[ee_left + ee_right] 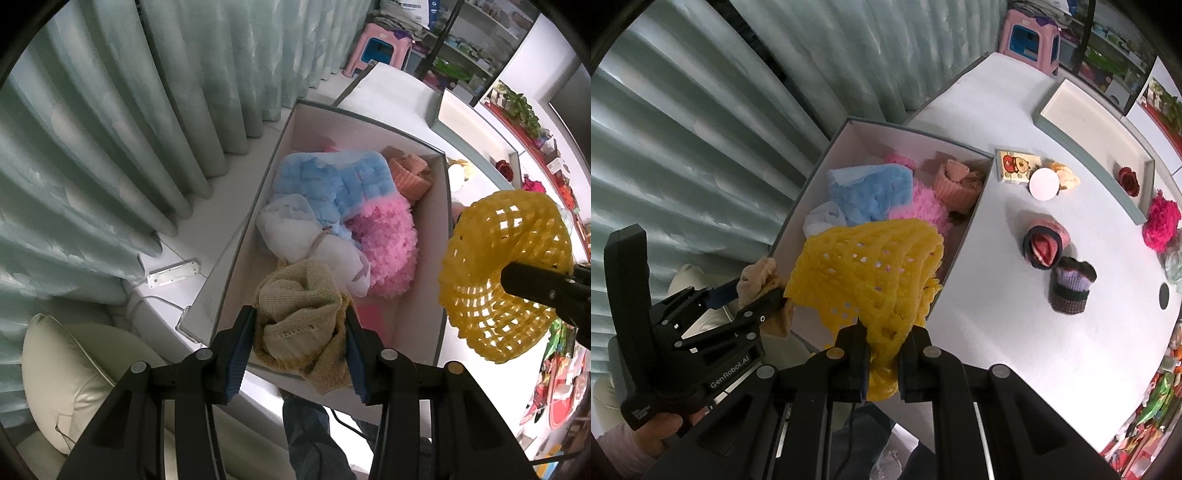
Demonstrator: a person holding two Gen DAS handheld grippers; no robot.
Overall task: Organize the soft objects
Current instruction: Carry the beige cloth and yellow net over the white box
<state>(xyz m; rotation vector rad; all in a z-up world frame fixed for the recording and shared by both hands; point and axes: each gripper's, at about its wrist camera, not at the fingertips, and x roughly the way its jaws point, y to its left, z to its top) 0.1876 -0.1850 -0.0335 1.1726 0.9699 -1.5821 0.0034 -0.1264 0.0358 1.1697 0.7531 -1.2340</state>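
Left wrist view: our left gripper (pixel 300 350) clamps a beige knitted cloth (pixel 299 314) over the near end of the grey cardboard box (pixel 236 236) | our right gripper (pixel 882 363) pinches a yellow crocheted net piece (pixel 871 266), box straight ahead below it, both equally near

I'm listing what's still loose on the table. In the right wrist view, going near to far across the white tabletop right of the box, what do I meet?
Striped purple knit → pink and navy knit → white disc → bear picture block.

The left gripper (pixel 764 291) body carries the white brand text "GenRobot.AI"; nothing else is legible.
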